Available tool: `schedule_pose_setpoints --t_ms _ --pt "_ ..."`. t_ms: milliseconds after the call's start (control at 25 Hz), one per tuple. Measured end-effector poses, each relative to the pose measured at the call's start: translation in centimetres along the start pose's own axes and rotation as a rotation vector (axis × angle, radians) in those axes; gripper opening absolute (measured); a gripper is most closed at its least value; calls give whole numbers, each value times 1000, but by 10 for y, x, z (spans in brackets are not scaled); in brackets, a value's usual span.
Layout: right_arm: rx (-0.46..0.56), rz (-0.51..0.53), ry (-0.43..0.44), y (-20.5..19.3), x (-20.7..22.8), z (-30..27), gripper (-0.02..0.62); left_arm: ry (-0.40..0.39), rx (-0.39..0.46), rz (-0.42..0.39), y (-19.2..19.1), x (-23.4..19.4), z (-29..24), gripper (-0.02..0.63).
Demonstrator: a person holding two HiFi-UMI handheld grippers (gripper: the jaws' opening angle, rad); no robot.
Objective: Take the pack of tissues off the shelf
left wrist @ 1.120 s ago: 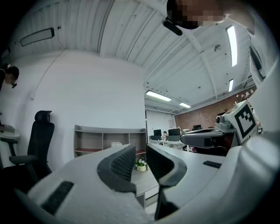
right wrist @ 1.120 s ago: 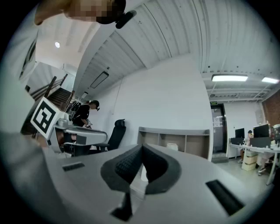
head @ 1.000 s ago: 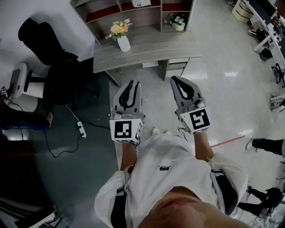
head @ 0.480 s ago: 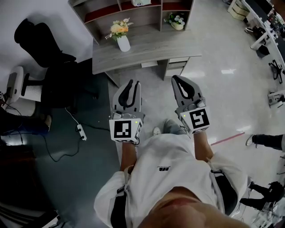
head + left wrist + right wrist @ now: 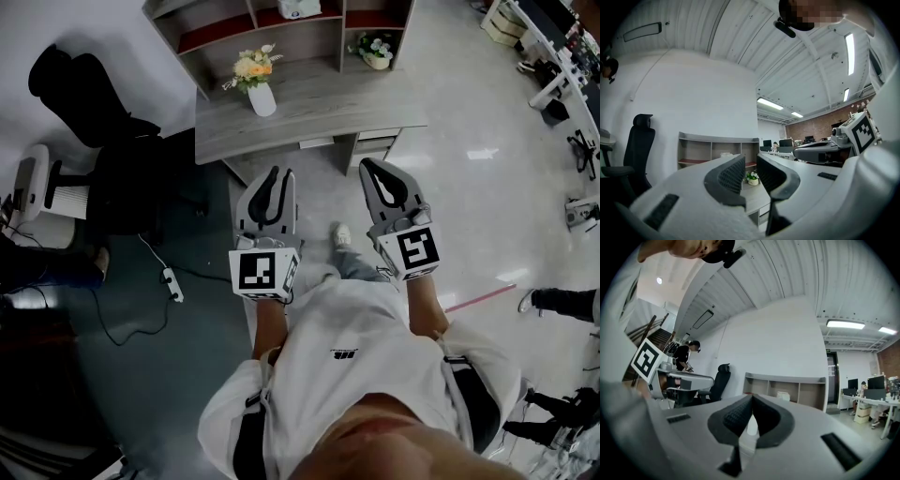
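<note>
The white pack of tissues lies on the middle shelf of the grey shelf unit behind a grey desk. It also shows as a pale block in the left gripper view and the right gripper view. Both grippers hang in the air in front of the desk, well short of the shelf. My left gripper is open with a narrow gap and nothing in it. My right gripper is shut, its pads meeting at the tips, empty.
On the desk stand a white vase of flowers and a small potted plant. A black office chair stands at the left, with a power strip and cable on the floor. More desks and a person's leg are at the right.
The person has taken a step toward the desk, one shoe now showing ahead between the grippers. Both grippers keep the same pose and jaw setting.
</note>
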State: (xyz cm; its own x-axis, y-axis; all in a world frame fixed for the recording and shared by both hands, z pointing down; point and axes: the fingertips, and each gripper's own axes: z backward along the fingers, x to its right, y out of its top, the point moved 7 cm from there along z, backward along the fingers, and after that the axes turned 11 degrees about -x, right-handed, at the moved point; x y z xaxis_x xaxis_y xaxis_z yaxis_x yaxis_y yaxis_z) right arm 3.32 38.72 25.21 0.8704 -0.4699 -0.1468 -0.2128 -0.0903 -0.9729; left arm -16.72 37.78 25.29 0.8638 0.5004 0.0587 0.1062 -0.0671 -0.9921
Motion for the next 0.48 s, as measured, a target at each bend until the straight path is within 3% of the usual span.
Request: schedule_pose_setpoints --t_ms 200,400,480 --pt "-61 -3 -4 2 17 -19 25 6 -4 -6 5 -8 -23 89" --pt "-4 -7 26 0 33 -48 25 16 -15 1 5 -20 -50 89" --pt "-26 -14 26 0 41 -59 25 18 -19 4 5 -26 -62 89"
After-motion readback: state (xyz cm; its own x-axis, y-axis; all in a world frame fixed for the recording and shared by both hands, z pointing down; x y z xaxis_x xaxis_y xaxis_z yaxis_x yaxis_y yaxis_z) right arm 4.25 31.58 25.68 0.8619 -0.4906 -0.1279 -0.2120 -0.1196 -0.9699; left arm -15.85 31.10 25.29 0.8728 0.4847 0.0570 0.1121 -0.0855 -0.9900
